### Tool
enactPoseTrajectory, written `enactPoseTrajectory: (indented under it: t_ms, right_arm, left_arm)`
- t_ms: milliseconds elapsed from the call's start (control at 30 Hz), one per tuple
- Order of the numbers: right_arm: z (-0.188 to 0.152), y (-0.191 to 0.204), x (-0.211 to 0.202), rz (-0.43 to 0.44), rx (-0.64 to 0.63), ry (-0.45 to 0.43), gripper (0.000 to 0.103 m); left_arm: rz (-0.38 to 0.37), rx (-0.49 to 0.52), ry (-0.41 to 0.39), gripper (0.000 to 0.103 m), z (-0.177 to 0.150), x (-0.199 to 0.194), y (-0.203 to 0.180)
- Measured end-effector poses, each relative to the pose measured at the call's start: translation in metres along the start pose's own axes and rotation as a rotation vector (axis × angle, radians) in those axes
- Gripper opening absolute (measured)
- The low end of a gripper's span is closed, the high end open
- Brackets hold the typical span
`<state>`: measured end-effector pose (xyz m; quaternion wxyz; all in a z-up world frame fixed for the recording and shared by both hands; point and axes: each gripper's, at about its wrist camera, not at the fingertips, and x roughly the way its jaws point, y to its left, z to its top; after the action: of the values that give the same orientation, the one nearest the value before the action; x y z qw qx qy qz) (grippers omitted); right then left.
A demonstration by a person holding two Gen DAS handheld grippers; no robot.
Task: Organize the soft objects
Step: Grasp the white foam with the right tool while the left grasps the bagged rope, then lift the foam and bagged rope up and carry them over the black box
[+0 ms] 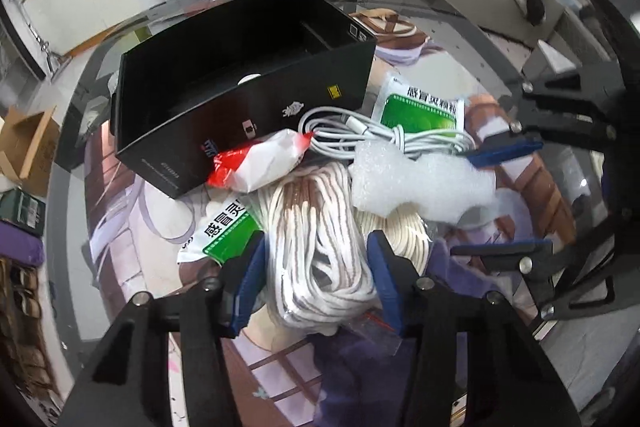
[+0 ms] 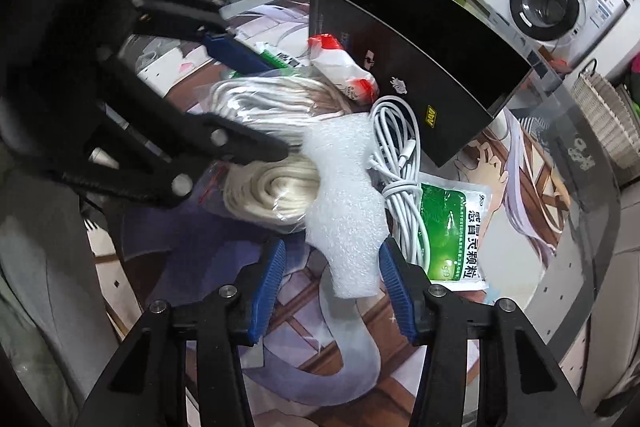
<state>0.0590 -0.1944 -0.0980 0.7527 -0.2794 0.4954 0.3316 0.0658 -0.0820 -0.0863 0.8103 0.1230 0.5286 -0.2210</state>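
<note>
While the soft things lie heaped beside the black box (image 1: 248,67) on the desk (image 2: 576,227), presumably their destination, the left gripper (image 1: 318,279) straddles the bagged rope (image 1: 316,235), jaws spread around it, not yet pinching. The right gripper (image 2: 332,291) likewise brackets the foam (image 2: 344,203), jaws apart. I count one rope bundle, one foam piece, one cable (image 1: 360,131), one red-white pouch (image 1: 260,163), two green sachets (image 1: 420,107).
</note>
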Motion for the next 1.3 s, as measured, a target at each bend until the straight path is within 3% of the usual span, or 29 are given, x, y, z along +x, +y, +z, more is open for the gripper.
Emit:
enactPoseTrajectory:
  t_ms: [100, 167, 233, 300, 733, 1300]
  right_arm:
    - [0.003, -0.005, 0.001, 0.015, 0.032, -0.011, 0.05]
    - [0.004, -0.004, 0.001, 0.008, 0.03, -0.023, 0.05]
    - [0.004, -0.003, 0.002, 0.006, 0.024, -0.026, 0.05]
    - [0.003, -0.003, 0.003, -0.001, 0.023, -0.028, 0.037]
    - [0.005, -0.005, -0.015, -0.008, 0.031, -0.121, 0.036]
    - [0.011, -0.026, -0.058, -0.048, 0.151, -0.347, 0.036]
  left_arm:
    - [0.001, -0.007, 0.003, 0.061, 0.0, 0.0, 0.003]
    - [0.002, -0.015, -0.002, 0.062, 0.001, 0.001, 0.005]
    - [0.02, -0.006, -0.001, 0.053, 0.002, 0.006, 0.003]
    - [0.045, 0.01, -0.006, 0.047, 0.002, 0.008, -0.001]
    - [0.035, -0.014, -0.043, 0.035, 0.0, -0.008, 0.009]
    - [0.042, -0.025, -0.262, 0.034, -0.002, -0.066, 0.017]
